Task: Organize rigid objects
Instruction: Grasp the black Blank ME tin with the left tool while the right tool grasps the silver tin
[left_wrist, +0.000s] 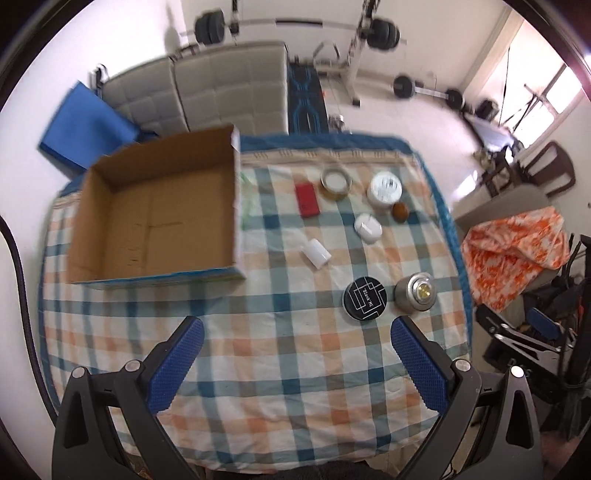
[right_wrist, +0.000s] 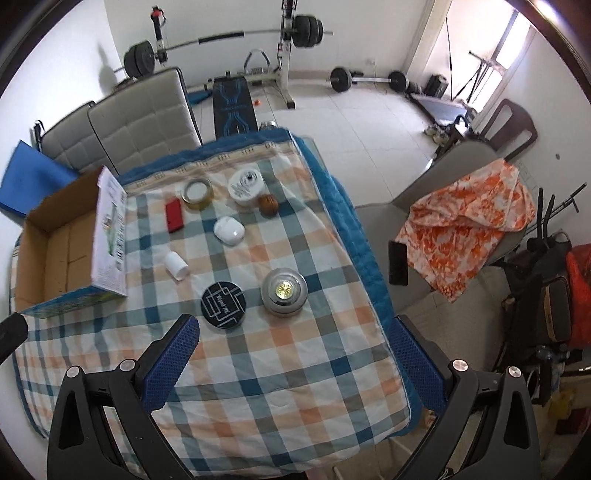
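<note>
Table with a checked cloth (left_wrist: 280, 369) and things on it.
On the cloth stand a cardboard box (left_wrist: 155, 218), red case (left_wrist: 306, 199), tape roll (left_wrist: 335, 182), white jar (left_wrist: 384, 190), black tin (left_wrist: 365, 298) and silver lamp (left_wrist: 415, 292).

Landmark = cardboard box (left_wrist: 155, 218), open, on tablecloth (left_wrist: 280, 384) at table's left. Right of box, far row: flat case (left_wrist: 307, 199), tape roll (left_wrist: 335, 183), tub (left_wrist: 384, 189), small ball (left_wrist: 400, 212); earbud case (left_wrist: 368, 228) just nearer. Closer: small bottle (left_wrist: 315, 252) on its side nr box's right wall, then round tin (left_wrist: 365, 298) w/ metal canister (left_wrist: 415, 292) beside it, furthest right.
</note>
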